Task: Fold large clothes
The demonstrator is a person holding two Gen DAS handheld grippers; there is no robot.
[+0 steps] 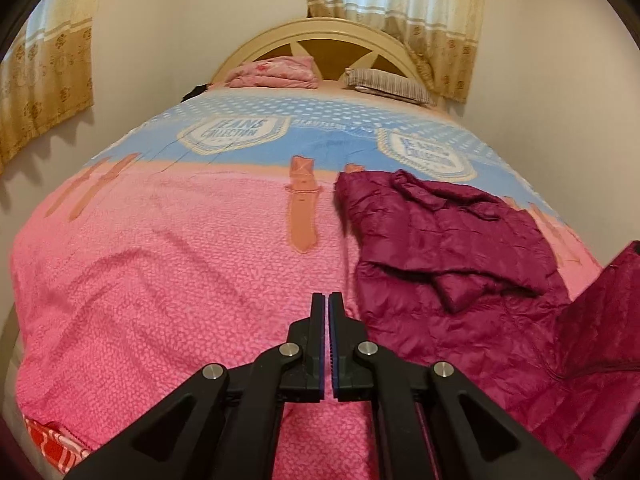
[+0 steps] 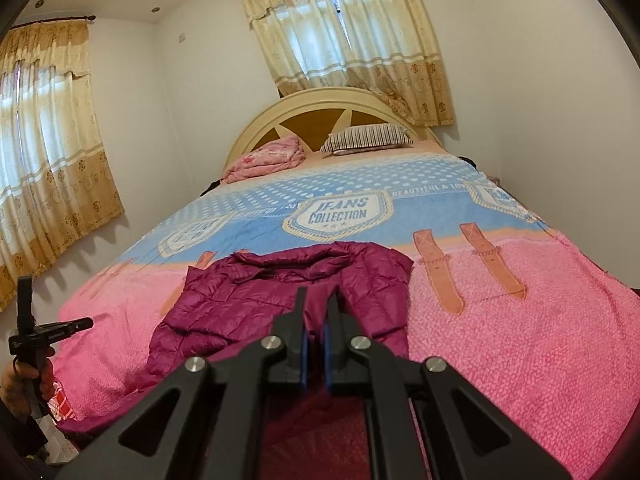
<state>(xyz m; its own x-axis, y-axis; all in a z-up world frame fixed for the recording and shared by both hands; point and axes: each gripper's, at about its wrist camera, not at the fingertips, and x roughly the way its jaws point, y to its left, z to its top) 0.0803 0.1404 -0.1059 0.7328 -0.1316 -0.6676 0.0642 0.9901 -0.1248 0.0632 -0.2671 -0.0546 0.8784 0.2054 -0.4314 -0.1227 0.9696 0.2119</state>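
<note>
Maroon jacket (image 2: 280,304) pinched by right tool (image 2: 316,304) | left tool (image 1: 329,300) closed, empty | hand (image 2: 24,380) only in right view

Both wrist cameras look from the bed's foot toward the headboard (image 1: 320,36), sharing the jacket (image 2: 288,292).

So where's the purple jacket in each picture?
Left wrist view: jacket lies right of centre, running to the lower right edge.
Right wrist view: jacket lies centre, just beyond the fingertips.
Shared landmark: the striped pillow by the headboard.
</note>
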